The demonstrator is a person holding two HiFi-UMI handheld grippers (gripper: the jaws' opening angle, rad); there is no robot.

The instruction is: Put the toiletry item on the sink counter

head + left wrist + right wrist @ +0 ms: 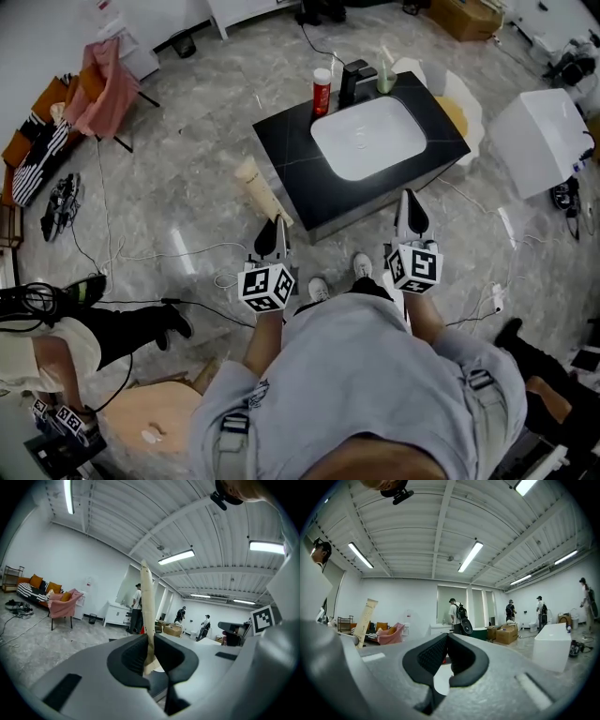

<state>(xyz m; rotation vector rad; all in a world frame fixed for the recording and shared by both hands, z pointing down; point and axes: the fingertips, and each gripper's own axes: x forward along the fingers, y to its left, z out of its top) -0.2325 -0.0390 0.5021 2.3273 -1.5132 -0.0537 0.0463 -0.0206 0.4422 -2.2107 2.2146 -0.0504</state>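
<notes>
Carry stage: cream tube [263, 194] clamped in left gripper [278, 225], near-left of sink counter [286, 141], not yet over it. Right gripper [411, 208] jaws together, nothing btwn. Next, prob.: reach fwd to bare counter, lower, release.

Glossy black counter [291, 141] (marbled), perhaps plastic tube [263, 194].
</notes>
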